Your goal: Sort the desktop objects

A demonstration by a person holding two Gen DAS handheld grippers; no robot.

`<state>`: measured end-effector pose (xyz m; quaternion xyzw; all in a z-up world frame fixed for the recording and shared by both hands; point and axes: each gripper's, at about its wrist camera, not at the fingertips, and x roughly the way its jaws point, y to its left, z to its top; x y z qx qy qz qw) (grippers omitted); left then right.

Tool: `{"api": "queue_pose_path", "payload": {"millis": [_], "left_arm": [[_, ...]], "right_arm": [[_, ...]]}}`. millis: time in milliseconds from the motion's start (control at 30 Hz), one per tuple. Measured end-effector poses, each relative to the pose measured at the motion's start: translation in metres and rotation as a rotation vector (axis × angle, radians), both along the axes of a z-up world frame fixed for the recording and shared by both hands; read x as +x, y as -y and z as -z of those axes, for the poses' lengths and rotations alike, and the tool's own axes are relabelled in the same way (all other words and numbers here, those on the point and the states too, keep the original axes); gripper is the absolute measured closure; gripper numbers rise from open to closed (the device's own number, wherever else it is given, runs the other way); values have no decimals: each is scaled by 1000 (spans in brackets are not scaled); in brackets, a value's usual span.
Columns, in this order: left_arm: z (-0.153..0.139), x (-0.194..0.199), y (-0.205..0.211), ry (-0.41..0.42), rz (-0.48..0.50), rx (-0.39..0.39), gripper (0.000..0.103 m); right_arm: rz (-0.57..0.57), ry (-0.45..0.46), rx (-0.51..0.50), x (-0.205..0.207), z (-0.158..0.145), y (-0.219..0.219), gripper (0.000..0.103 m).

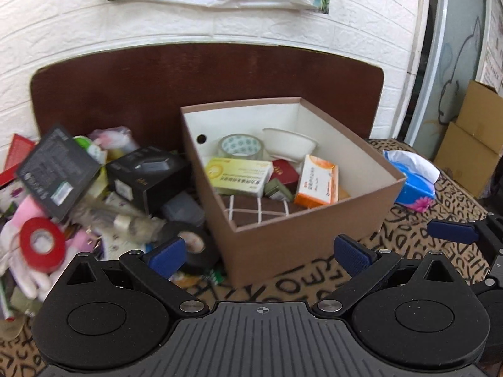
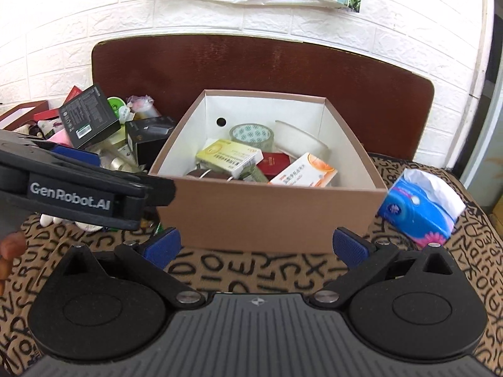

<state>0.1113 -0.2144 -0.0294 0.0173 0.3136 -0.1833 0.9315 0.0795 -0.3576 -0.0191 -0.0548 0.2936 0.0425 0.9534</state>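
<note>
Left gripper [image 1: 261, 256] and right gripper [image 2: 256, 248]: blue-padded jaws spread wide, nothing held. Open brown cardboard box [image 2: 270, 207] on the letter-print cloth [image 2: 251, 270], holding a clear tape roll [image 2: 251, 133] and orange-white carton [image 2: 306, 169]. Beside it, blurred clutter, seemingly a red tape roll [image 1: 42, 242].

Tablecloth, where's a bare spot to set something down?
Free: the lettered tablecloth in front of the brown box, and the strip between the box and the blue tissue pack. Crowded: the pile left of the box, around the red tape and black tape.
</note>
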Motion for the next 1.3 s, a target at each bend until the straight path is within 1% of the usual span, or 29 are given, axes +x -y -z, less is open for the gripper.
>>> {"api": "queue_pose_path", "payload": {"millis": [133,333,433,533,767,900,1100,1300], "left_arm": [[-1,-20,-12,10,-17,15,0],[-3,-42,-26,28,-14,64,0],[-6,-49,-34,33,-21,56,0],[-8,-52,-37,30,-21,51,0],[-10,-56,-36,38,-20,45,0],[-10,-55,-36,39,-19,51,0],[-9,-54,-39,41,-22,25,0],[-9,-56,-37,42,-21,28,0]], "right_arm": [[31,-6,8,-15,0,-5,0],[92,-16,11,-31,-1,-11,0],[114,-17,10,-37,-2,-12,0],[127,-5,9,-42,-6,-13,0],[109,11,-36,-46,-13,-20,0],[106,2,-30,-45,-11,-19,0],[106,-4,-18,-44,-10,-18,0],[103,-6,-17,-43,-10,-19,0]]}}
